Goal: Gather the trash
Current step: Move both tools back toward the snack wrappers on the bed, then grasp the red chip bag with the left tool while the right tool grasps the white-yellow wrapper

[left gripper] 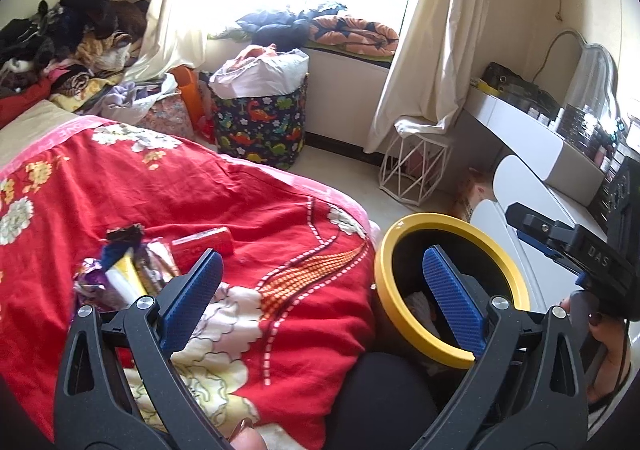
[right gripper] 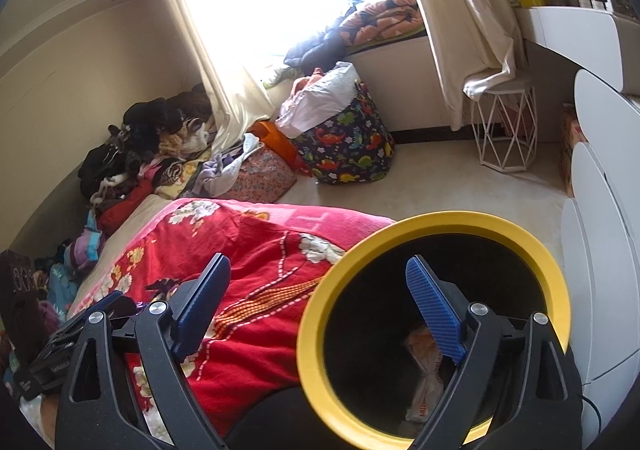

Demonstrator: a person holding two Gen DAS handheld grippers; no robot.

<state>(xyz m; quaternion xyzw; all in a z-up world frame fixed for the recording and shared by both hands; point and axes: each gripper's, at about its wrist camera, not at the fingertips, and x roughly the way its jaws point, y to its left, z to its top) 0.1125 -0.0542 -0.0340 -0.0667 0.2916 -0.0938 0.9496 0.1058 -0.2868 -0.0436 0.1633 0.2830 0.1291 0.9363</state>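
Trash [left gripper: 128, 274], a pile of crumpled wrappers beside a red packet [left gripper: 204, 242], lay on the red floral bedspread [left gripper: 280, 210] at lower left of the left wrist view. Left gripper [left gripper: 320, 290] hovered above the bed edge, jaws wide and holding nothing. Right gripper [right gripper: 320, 302] was likewise spread wide and empty, with one blue pad over the yellow-rimmed bin [right gripper: 556, 282]. A printed bag [right gripper: 428, 378] lay inside the bin; its lettering was unreadable. Right gripper body at right of the left view bore "DAS".
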